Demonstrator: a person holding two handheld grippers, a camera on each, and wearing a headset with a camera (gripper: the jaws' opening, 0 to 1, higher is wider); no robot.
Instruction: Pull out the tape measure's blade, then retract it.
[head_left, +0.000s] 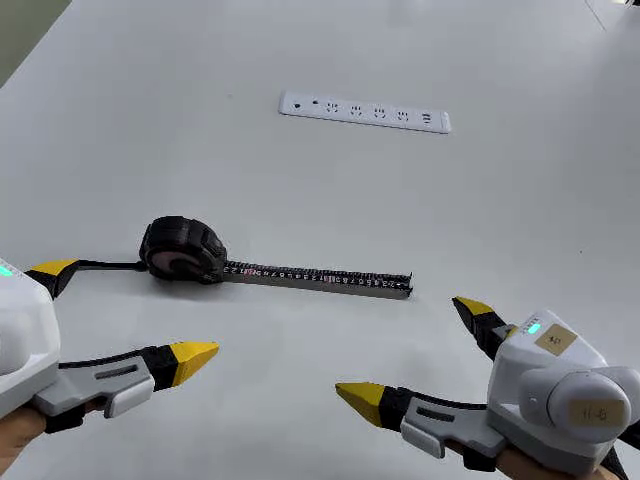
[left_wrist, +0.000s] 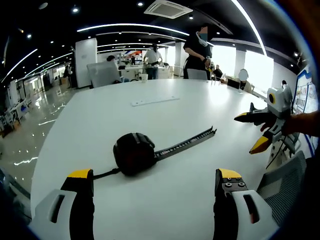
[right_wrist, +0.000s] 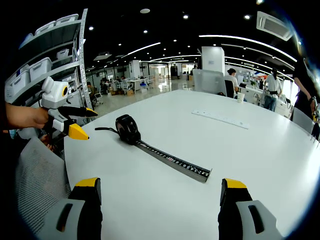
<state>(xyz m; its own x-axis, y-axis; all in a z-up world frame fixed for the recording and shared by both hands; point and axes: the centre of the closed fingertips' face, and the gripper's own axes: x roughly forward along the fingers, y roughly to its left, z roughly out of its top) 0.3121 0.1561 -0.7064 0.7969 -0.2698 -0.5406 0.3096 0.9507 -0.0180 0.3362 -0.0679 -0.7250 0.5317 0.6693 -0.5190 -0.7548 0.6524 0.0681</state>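
While left gripper (head_left: 128, 310) and right gripper (head_left: 411, 348) gape, tape measure (head_left: 182, 250), blade (head_left: 318, 280) out

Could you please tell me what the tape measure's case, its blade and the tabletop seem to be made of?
The case looks like matte black rubber or plastic, ribbed around its rim. The blade seems thin metal: it lies straight and stiff, with printed marks. The tabletop looks like smooth white laminate with a soft sheen; its core cannot be told.
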